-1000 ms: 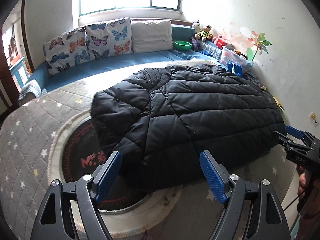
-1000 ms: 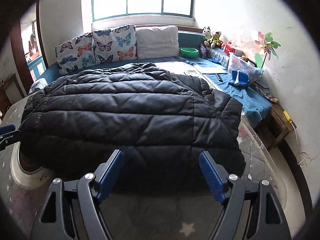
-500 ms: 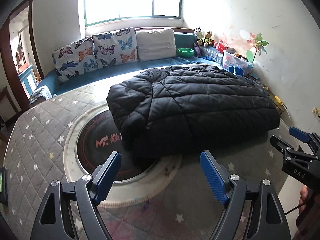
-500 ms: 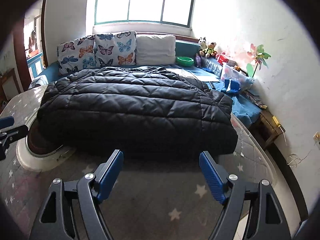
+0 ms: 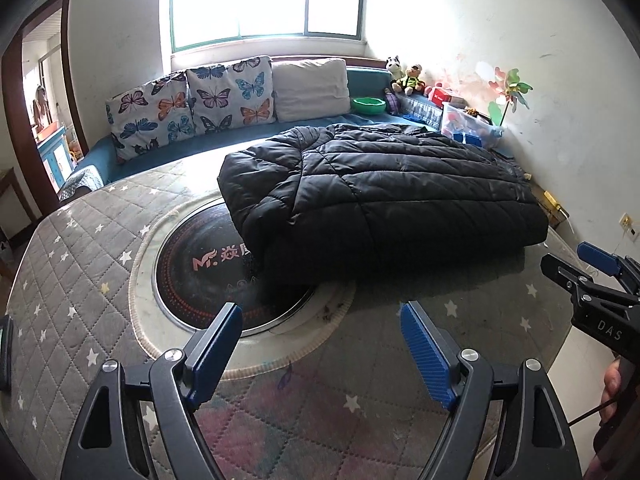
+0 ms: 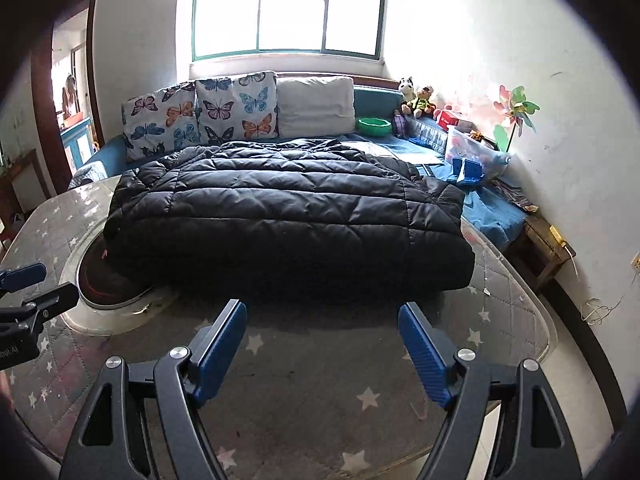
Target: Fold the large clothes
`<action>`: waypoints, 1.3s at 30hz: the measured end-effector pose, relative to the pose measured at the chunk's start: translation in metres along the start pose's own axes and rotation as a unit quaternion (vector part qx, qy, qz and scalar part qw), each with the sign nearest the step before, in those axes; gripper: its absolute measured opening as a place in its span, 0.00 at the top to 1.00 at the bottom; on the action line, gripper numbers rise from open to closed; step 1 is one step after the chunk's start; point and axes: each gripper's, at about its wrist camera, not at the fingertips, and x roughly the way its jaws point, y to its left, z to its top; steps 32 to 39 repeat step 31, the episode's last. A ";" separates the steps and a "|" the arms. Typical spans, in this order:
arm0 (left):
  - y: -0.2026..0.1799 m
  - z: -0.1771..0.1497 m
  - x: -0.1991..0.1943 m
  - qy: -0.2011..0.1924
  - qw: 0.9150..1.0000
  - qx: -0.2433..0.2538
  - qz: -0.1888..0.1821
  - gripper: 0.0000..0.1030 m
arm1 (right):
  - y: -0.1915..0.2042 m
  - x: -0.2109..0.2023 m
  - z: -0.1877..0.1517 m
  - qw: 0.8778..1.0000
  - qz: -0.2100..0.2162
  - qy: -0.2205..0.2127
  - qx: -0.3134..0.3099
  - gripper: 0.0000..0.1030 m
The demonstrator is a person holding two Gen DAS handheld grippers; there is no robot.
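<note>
Lying folded into a thick rectangular bundle, the black puffer jacket (image 5: 384,196) (image 6: 288,216) rests on the quilted star-print table cover (image 5: 80,264) (image 6: 328,376), its near-left corner overhanging the dark round induction hob (image 5: 208,268) (image 6: 108,280) set into the table. Relative to the jacket, the left gripper (image 5: 322,356) hangs near the front edge, over the hob's pale rim, its blue-padded fingers (image 5: 214,350) spread wide and gripping nothing. The right gripper (image 6: 322,354) also sits in front of the jacket, clear of the fabric, with its fingers (image 6: 422,360) parted and empty; in the left wrist view it appears just off the jacket's right end (image 5: 592,280). Behind the jacket, two butterfly cushions (image 5: 188,104) (image 6: 200,108) and a plain white cushion (image 5: 310,88) (image 6: 316,106) lean along the teal sofa (image 5: 160,152) under the window. Beyond the jacket's right end stand a green bowl (image 5: 368,105) (image 6: 374,126), stuffed toys (image 5: 404,76) (image 6: 418,98) and a pinwheel (image 5: 510,94) (image 6: 516,114) by the wall.
</note>
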 end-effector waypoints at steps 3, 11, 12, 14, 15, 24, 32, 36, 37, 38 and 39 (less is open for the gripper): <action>-0.001 0.001 -0.003 -0.002 1.000 0.000 0.000 0.16 | 0.001 -0.004 -0.002 1.000 0.001 -0.004 0.001 0.17; -0.002 0.002 -0.007 -0.004 1.000 0.002 -0.002 0.16 | 0.001 -0.006 -0.002 1.000 0.002 -0.006 0.001 0.17; -0.002 0.002 -0.007 -0.004 1.000 0.004 -0.001 0.16 | 0.001 -0.006 -0.002 1.000 0.003 -0.006 0.000 0.17; -0.003 0.002 -0.008 -0.004 1.000 0.005 -0.001 0.16 | 0.001 -0.005 -0.002 1.000 0.002 -0.005 0.001 0.17; -0.004 0.002 -0.008 -0.004 1.000 0.005 -0.002 0.16 | 0.001 -0.005 -0.001 1.000 0.003 -0.005 0.000 0.17; -0.007 0.003 -0.010 -0.009 1.000 0.011 -0.002 0.16 | 0.004 -0.006 -0.002 1.000 0.006 -0.004 -0.001 0.17; -0.007 0.005 -0.012 -0.017 1.000 0.015 0.000 0.16 | 0.004 -0.006 -0.001 1.000 0.008 -0.004 0.000 0.17; -0.007 0.005 -0.012 -0.017 1.000 0.015 0.000 0.16 | 0.004 -0.006 -0.001 1.000 0.008 -0.004 0.000 0.17; -0.007 0.005 -0.012 -0.017 1.000 0.015 0.000 0.16 | 0.004 -0.006 -0.001 1.000 0.008 -0.004 0.000 0.17; -0.007 0.005 -0.012 -0.017 1.000 0.015 0.000 0.16 | 0.004 -0.006 -0.001 1.000 0.008 -0.004 0.000 0.17; -0.007 0.005 -0.012 -0.017 1.000 0.015 0.000 0.16 | 0.004 -0.006 -0.001 1.000 0.008 -0.004 0.000 0.17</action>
